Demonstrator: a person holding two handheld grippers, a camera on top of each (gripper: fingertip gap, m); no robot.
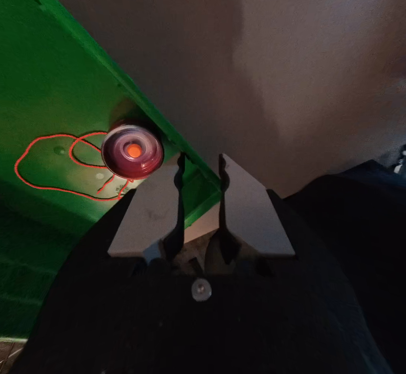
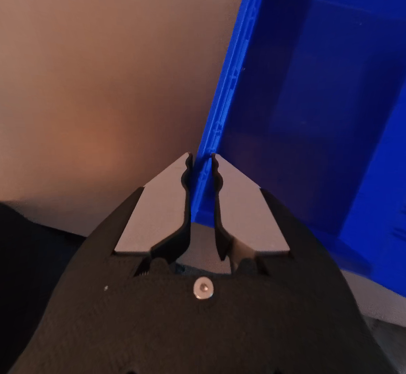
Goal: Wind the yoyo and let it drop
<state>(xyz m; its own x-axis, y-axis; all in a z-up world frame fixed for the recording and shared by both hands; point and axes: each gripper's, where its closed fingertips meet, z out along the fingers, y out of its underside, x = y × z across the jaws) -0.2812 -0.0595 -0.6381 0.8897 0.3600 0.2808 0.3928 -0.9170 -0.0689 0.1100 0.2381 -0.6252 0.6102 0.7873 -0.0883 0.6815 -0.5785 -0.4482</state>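
Observation:
A dark red yoyo (image 1: pixel 132 151) with an orange centre lies flat in a green bin (image 1: pixel 55 66), against the bin's wall. Its red string (image 1: pixel 16 165) lies unwound in loose loops on the bin floor. My left gripper (image 1: pixel 201 155) is open, just right of the yoyo, and a corner of the green bin's rim shows between its fingers. It holds nothing. In the right wrist view my right gripper (image 2: pixel 201 154) is closed down on the rim (image 2: pixel 219 121) of a blue bin (image 2: pixel 318 99) near its corner. The rim fills the narrow gap between the pads.
A plain grey-brown surface (image 1: pixel 285 55) lies beyond the green bin and left of the blue bin (image 2: pixel 87 77). A dark cloth-like mass (image 1: pixel 351 220) shows at the right of the left wrist view. No contents show in the visible part of the blue bin. My right fingertips sit around 50 centimeters from my left ones.

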